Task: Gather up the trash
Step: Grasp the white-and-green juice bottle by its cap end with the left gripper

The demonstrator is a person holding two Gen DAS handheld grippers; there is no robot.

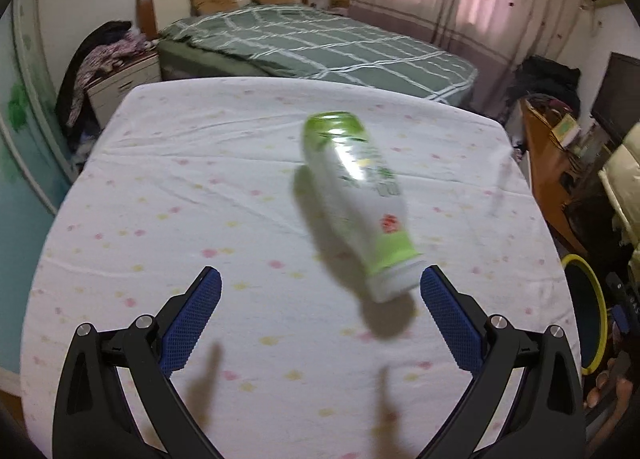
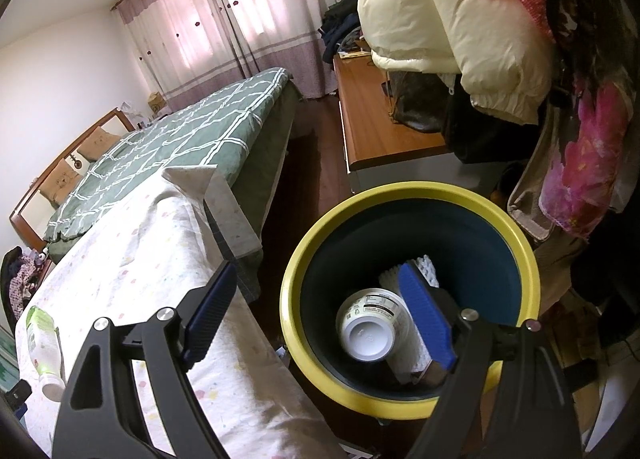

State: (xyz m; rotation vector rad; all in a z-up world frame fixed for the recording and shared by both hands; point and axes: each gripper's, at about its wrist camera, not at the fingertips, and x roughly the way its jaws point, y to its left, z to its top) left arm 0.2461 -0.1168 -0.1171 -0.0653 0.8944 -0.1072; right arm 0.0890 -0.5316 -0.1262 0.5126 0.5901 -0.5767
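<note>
A green-and-white plastic bottle [image 1: 356, 195] lies on its side on the cloth-covered table [image 1: 180, 179], its white cap end pointing toward me. My left gripper [image 1: 320, 283] hovers just short of it, open, and the cap end sits close to the right fingertip [image 1: 430, 283] without being between the pads. My right gripper [image 2: 318, 275] stands open and empty beside the table, over the yellow-rimmed bin [image 2: 304, 259]. Inside the bin lie a white paper cup [image 2: 368, 331] and a white foam net [image 2: 424, 267]. The bottle [image 2: 42, 339] also shows at the far left of the right wrist view.
The bin [image 1: 596, 299] stands on the floor off the table's right edge. A green checked bed [image 1: 320, 47] lies beyond the table. A wooden desk [image 2: 376, 127] and hanging coats [image 2: 460, 19] crowd the right side. A nightstand piled with clothes [image 1: 116, 75] is at the far left.
</note>
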